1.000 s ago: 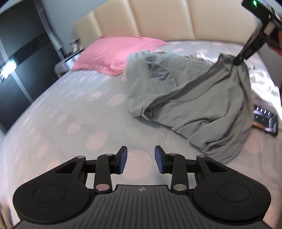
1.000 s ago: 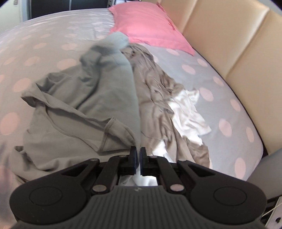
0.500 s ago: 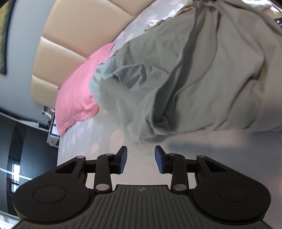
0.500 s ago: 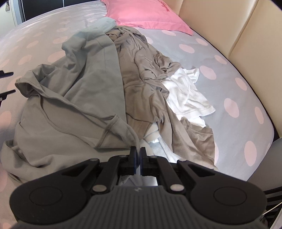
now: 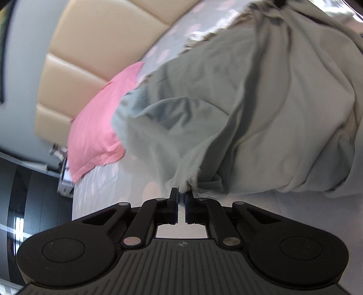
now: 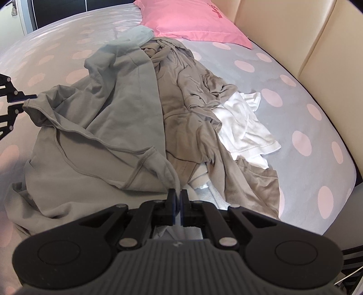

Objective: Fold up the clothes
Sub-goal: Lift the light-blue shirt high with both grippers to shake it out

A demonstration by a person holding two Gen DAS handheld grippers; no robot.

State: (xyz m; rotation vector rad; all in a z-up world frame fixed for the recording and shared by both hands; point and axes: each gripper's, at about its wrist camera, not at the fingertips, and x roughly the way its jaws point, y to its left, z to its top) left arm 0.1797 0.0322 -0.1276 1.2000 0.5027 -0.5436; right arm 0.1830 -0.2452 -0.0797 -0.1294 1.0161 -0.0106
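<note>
We read only blurred dark lettering on the pink pillow (image 6: 195, 20) (illegible) | left gripper (image 5: 180, 197) and right gripper (image 6: 178, 192) each pinch the grey-green garment (image 6: 102, 118) on the bed (image 6: 267, 68) | right view alone shows a taupe garment (image 6: 188, 109) and white garment (image 6: 245, 122)

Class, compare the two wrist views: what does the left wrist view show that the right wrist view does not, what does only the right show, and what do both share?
Only the left wrist view shows the left gripper up close, shut on the grey-green shirt. Only the right wrist view shows the right gripper pinching that shirt's other end, plus a taupe garment and a white garment. Both show the shirt, the pink pillow, the dotted sheet and the cream headboard.
</note>
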